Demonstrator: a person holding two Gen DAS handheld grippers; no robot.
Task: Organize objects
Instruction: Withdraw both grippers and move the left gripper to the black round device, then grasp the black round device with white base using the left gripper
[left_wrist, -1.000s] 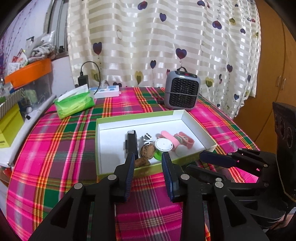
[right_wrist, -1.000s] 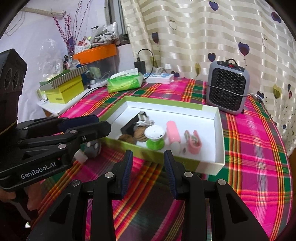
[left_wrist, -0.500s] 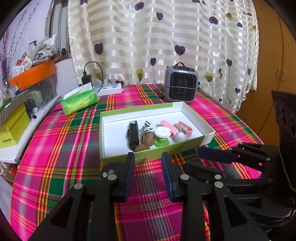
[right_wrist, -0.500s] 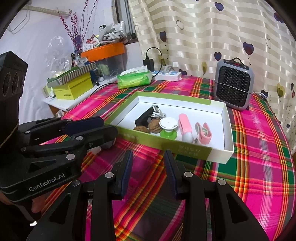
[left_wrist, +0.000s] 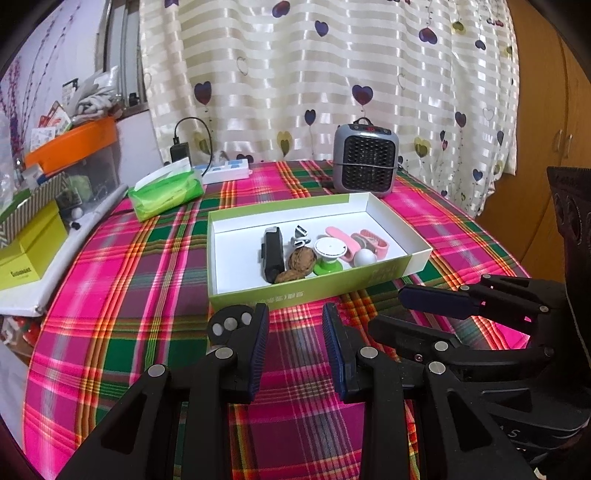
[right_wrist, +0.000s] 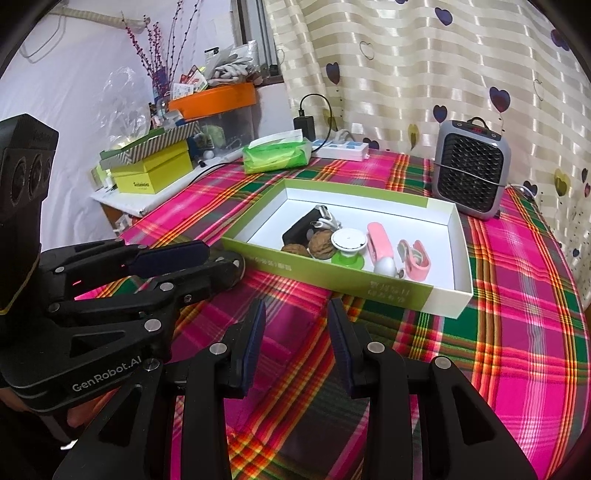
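Green-edged cardboard box (left_wrist: 317, 288) sits mid-frame on the plaid tablecloth (left_wrist: 122, 295), holding a black device (left_wrist: 272, 254), two walnuts (left_wrist: 301, 260), a white-and-green spool (left_wrist: 328, 254) and pink clips (left_wrist: 373, 242). Left gripper (left_wrist: 295, 341) and right gripper (right_wrist: 296, 334) both hang at the bottom of their frames, jaws parted and empty, short of the box. A grey heater (left_wrist: 365, 162) stands behind it.
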